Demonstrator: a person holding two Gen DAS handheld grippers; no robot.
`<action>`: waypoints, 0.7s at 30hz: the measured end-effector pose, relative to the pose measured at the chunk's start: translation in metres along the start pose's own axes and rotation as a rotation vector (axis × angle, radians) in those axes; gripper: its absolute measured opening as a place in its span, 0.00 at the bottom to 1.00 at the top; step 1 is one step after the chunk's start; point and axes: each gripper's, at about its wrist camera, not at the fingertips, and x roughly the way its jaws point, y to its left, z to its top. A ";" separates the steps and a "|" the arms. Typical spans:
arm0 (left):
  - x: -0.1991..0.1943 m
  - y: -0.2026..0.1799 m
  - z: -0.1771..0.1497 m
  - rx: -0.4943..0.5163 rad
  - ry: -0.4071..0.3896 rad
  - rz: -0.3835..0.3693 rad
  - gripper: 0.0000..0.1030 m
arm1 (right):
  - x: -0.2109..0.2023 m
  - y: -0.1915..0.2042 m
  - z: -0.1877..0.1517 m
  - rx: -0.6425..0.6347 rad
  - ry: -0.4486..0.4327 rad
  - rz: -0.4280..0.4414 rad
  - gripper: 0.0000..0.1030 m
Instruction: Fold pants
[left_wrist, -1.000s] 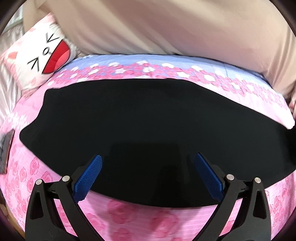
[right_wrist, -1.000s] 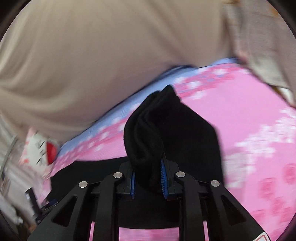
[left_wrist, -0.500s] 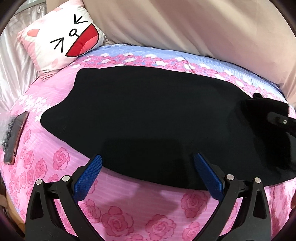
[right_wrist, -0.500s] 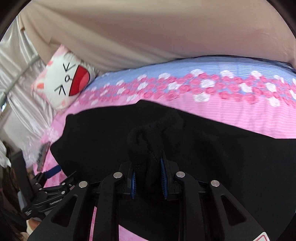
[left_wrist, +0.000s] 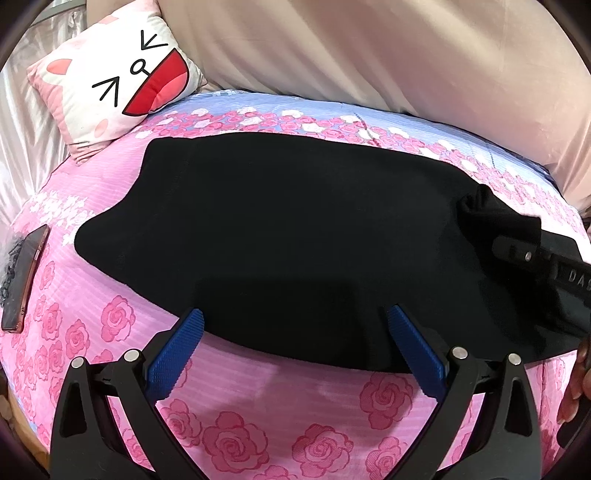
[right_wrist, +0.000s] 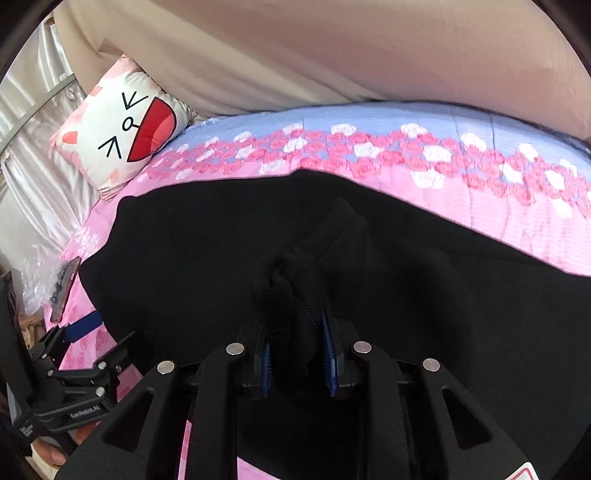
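Black pants (left_wrist: 288, 229) lie spread flat across a pink rose-print bed (left_wrist: 258, 424). My left gripper (left_wrist: 295, 350) is open and empty, its blue pads just over the near edge of the pants. My right gripper (right_wrist: 295, 354) is shut on a bunched end of the pants (right_wrist: 291, 291) and holds it low over the rest of the cloth. The right gripper also shows at the right edge of the left wrist view (left_wrist: 535, 254). The left gripper shows at the lower left of the right wrist view (right_wrist: 85, 354).
A white cat-face cushion (left_wrist: 122, 81) leans at the head of the bed on the left. A phone (left_wrist: 24, 273) lies near the bed's left edge. A beige curtain (left_wrist: 369, 48) hangs behind the bed.
My right gripper has carried the bunched end leftward over the pants and lowered it. My left gripper has drawn back slightly and turned left, still open.
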 end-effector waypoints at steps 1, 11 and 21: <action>0.000 0.000 -0.001 0.000 0.000 0.002 0.95 | -0.002 0.003 0.002 -0.006 -0.008 -0.001 0.24; -0.003 0.005 0.001 -0.015 0.019 0.009 0.95 | -0.015 0.021 -0.015 -0.077 0.018 0.135 0.59; -0.017 -0.039 0.028 0.005 -0.024 -0.103 0.95 | -0.150 -0.155 -0.082 0.300 -0.166 -0.230 0.65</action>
